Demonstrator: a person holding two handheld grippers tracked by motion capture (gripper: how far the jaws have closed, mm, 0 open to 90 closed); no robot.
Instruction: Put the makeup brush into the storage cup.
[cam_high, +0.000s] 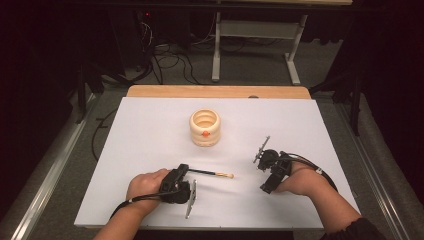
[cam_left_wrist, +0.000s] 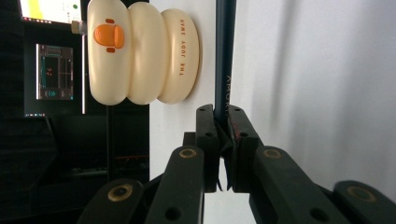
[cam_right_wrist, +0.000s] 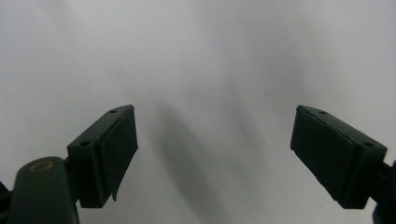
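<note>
A cream ribbed holder (cam_high: 205, 127) with an orange duck bill stands upright at the middle of the white table (cam_high: 140, 150). My left gripper (cam_high: 183, 171) is shut on the end of a thin dark-shafted pen (cam_high: 207, 173), which lies level over the table with its pale gold tip pointing right. In the left gripper view the jaws of my left gripper (cam_left_wrist: 223, 122) pinch the dark shaft (cam_left_wrist: 224, 56), with the holder (cam_left_wrist: 140, 56) beside it. My right gripper (cam_high: 267, 186) hovers over bare table at the right. In the right gripper view my right gripper (cam_right_wrist: 215, 140) stands open wide with nothing between its jaws.
A wooden strip (cam_high: 215, 91) runs along the table's far edge. Beyond it are a white desk frame (cam_high: 216, 50) and cables (cam_high: 170, 60) on the floor. A lit monitor (cam_left_wrist: 53, 70) appears in the left gripper view. Metal rails flank the table.
</note>
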